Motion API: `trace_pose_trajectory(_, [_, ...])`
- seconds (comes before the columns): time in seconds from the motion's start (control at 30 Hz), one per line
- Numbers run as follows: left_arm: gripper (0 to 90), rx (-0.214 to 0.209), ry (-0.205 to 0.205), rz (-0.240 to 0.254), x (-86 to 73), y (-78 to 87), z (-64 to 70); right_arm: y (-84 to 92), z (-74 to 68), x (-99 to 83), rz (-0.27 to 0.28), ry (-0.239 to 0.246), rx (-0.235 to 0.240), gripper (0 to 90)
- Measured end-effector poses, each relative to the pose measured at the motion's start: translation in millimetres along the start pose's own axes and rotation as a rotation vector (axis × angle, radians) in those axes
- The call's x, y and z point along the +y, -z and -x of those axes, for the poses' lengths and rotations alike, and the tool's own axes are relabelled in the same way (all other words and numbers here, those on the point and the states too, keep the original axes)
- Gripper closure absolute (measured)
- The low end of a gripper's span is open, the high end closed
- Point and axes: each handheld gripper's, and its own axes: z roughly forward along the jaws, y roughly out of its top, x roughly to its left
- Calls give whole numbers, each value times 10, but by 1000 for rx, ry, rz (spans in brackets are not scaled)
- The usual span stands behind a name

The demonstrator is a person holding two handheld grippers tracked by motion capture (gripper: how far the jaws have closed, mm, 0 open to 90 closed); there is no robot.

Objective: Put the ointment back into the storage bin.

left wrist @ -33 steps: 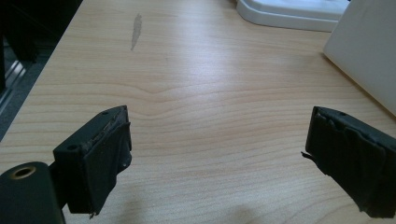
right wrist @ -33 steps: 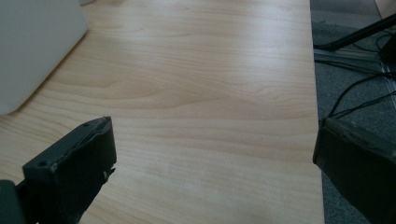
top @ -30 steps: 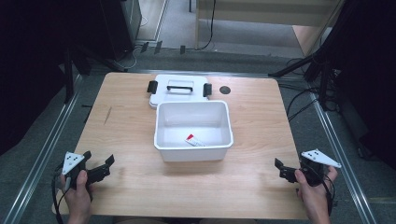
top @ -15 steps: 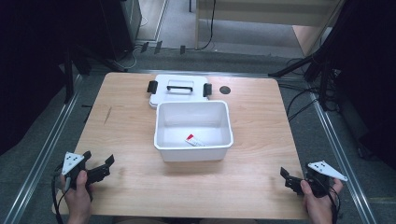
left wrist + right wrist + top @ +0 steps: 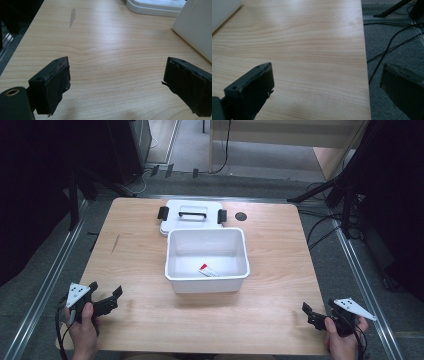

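A white plastic bin (image 5: 207, 281) stands open in the middle of the wooden table (image 5: 140, 250). A small red and white packet (image 5: 208, 270) lies on its floor. The bin's white lid (image 5: 190, 215), with black clips and a handle, lies flat just behind it. My left gripper (image 5: 111, 297) rests open at the table's front left corner, nothing between its jaws (image 5: 117, 87). At the front right corner my right gripper (image 5: 311, 312) is open and empty, straddling the table's right edge (image 5: 327, 92). A corner of the bin (image 5: 197, 27) shows ahead of the left jaws.
A small black round spot (image 5: 241, 216) sits on the table right of the lid. A grey smear (image 5: 72, 16) marks the wood at the left. Cables (image 5: 392, 42) and stand legs lie on the grey floor (image 5: 340, 235) to the right. Metal rails (image 5: 45, 290) flank the table.
My right gripper has drawn back toward the table's front right corner and slightly outward. The left gripper and the bin have stayed put.
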Motion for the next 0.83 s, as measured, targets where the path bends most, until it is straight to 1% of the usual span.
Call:
trace_pose_trajectory(0.27, [79,0,-2,-1,1,0,-2,-15,-31,2,-14,18,-15,0])
trace_pose_trajectory(0.43, [78,7,-4,1,1,-2,7,-23,-34,4,-21,23,-9,2])
trace_pose_trajectory(0.5, [78,10,-4,3,0,-3,11,-32,-37,8,-34,26,-8,2])
trace_pose_trajectory(0.67, [78,18,-23,0,0,-1,23,-50,-59,12,-51,51,-2,2])
trace_pose_trajectory(0.83, [78,22,-29,-5,-3,0,40,-59,-62,16,-65,53,11,3])
